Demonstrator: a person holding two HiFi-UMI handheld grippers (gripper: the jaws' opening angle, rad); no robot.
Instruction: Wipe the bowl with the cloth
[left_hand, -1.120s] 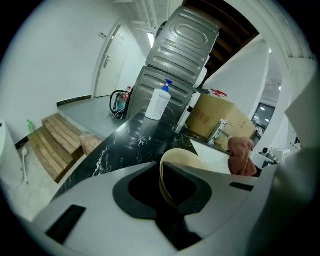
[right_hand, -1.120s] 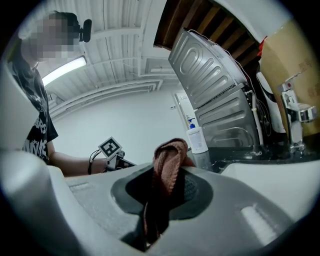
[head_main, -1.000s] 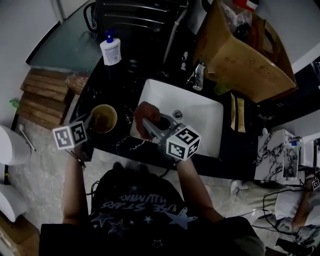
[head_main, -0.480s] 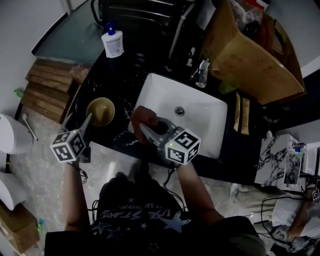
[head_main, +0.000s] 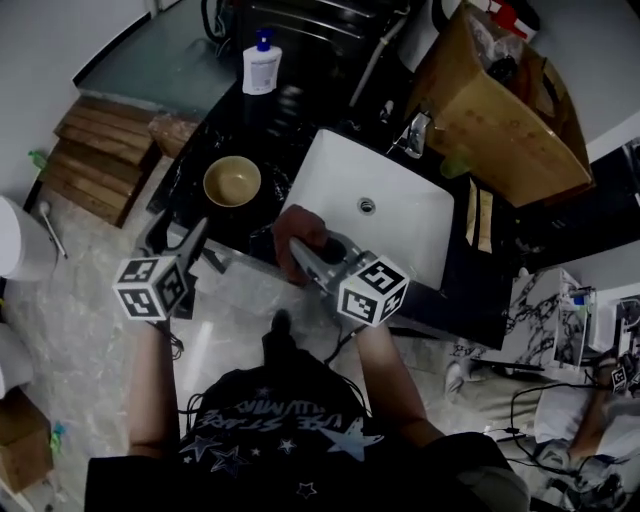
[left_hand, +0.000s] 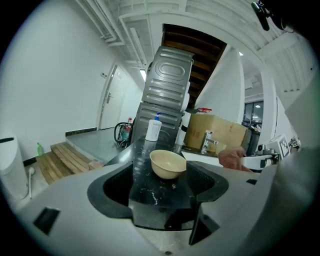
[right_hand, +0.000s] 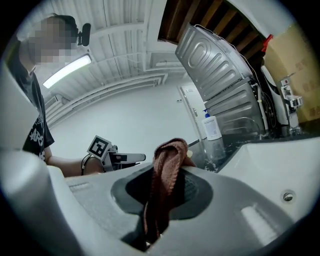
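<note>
A tan bowl stands upright on the black counter, left of the sink. It also appears ahead of the left jaws as the bowl. My left gripper hangs off the counter's front edge, clear of the bowl. Its jaws have just opened and it stands open as the left gripper with nothing between them. My right gripper is shut on a reddish-brown cloth at the sink's front left corner. The cloth hangs bunched from the right gripper.
A white sink basin with a chrome tap lies right of the bowl. A pump bottle stands at the counter's back. A cardboard box sits at the back right. Wooden boards lie on the floor at left.
The left gripper was at the bowl's rim; it has let go and drawn back off the counter. The bowl stays put. The right gripper with the cloth has pulled back a little.
</note>
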